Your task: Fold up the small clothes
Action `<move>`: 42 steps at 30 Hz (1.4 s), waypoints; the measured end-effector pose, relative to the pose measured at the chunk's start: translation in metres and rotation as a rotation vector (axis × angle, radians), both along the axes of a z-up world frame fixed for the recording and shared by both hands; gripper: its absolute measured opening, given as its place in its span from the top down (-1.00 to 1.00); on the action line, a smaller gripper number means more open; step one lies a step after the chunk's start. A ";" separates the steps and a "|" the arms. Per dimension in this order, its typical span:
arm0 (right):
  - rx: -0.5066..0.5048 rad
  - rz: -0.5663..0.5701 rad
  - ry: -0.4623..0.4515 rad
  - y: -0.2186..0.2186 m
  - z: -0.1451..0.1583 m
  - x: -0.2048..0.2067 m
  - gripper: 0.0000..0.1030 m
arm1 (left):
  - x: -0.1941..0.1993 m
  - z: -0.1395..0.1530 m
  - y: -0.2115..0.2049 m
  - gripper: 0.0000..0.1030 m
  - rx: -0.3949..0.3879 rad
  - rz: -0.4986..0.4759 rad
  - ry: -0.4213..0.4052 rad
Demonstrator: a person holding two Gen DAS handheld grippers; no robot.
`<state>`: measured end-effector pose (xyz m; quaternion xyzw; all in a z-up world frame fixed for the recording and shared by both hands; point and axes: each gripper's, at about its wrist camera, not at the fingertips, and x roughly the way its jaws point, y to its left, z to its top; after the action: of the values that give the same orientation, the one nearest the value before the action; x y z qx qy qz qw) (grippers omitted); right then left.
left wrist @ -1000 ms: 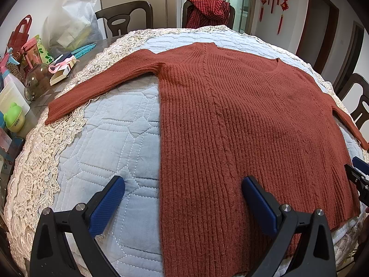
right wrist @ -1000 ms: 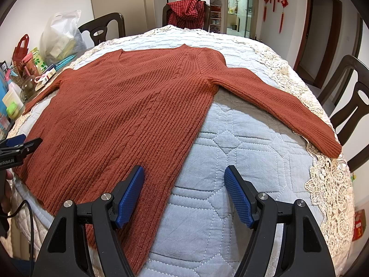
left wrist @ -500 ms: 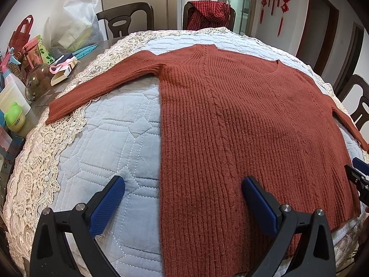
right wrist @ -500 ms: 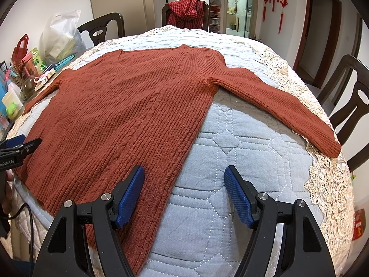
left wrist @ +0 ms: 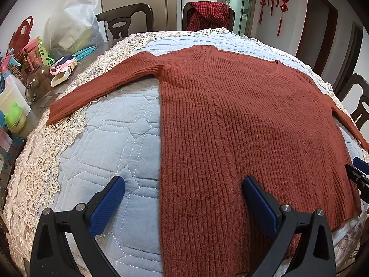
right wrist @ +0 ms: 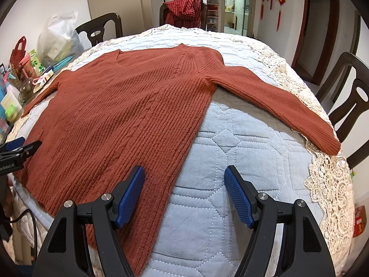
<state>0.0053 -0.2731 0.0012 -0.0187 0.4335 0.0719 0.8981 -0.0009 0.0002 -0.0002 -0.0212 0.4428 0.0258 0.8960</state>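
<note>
Only one bit of lettering reads from here: white print on the black body of the left tool (right wrist: 16, 154), poking in at the left edge of the right wrist view. It spells "enRobot.AI", with the start cut off by the frame. There's dark print on the green lidded container (left wrist: 15, 117) at the tabletop's left edge too, but it's too small to make out. Nothing else is legible.
</note>
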 end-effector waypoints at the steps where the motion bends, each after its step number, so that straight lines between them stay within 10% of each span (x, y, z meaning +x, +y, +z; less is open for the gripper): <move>1: 0.001 -0.001 0.000 0.000 0.000 0.000 -0.39 | 0.000 0.000 0.000 -1.00 -0.001 -0.001 0.001; 33: 0.015 0.054 -0.041 0.017 0.022 0.013 -0.40 | 0.026 0.014 0.020 -0.96 -0.023 0.031 -0.019; 42: 0.023 0.115 -0.065 0.040 0.031 0.035 -0.40 | 0.051 0.012 0.089 -0.77 -0.165 0.195 -0.039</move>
<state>0.0399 -0.2330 0.0324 -0.0354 0.4013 0.1278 0.9063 0.0503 0.0890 0.0121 -0.1383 0.4217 0.0759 0.8929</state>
